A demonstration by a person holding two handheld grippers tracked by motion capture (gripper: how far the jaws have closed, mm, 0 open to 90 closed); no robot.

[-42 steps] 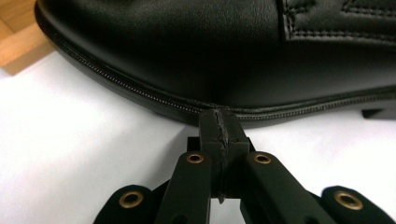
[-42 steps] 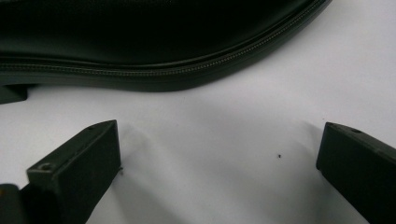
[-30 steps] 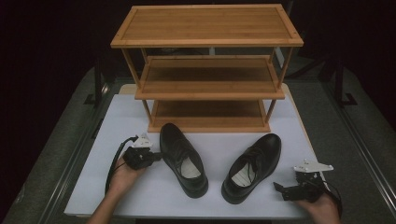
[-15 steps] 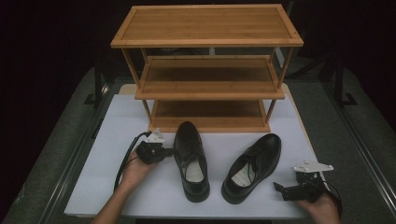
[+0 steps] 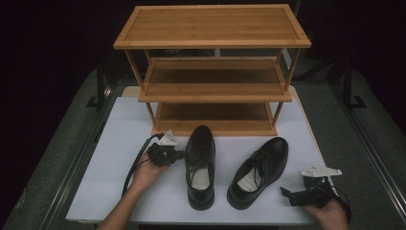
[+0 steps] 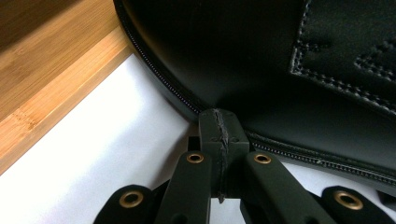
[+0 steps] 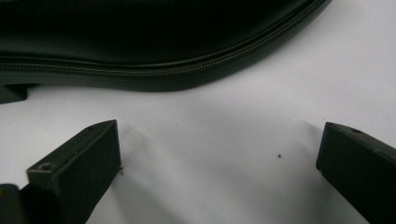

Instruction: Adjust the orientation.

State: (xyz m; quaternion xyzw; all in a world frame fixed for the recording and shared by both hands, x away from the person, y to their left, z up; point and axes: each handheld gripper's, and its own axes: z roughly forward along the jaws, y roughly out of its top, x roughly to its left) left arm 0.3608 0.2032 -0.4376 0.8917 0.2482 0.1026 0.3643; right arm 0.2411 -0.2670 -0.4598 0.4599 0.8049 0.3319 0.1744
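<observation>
Left shoe (image 5: 200, 165): black leather, on the white table (image 5: 119, 124) near the middle of its front half, toe touching or just short of the front edge of the rack's bottom shelf, heel toward the table's near edge. Opening faces up, pale insole visible, nothing inside.

Left gripper (image 5: 181, 154) just left of that shoe, jaws clenched together on nothing, tips pressed against the shoe's side at the welt; confirmed in the left gripper view (image 6: 219, 122).

Wooden rack (image 5: 213, 72) sits at the table's far edge, three shelves, all bare.

Right shoe (image 5: 258, 171) right of centre, angled, toe pointing toward the far right corner, also unfilled.

Right gripper (image 5: 286, 197) at the near right corner, jaws spread wide, released, just beside the right shoe's heel without contact.
</observation>
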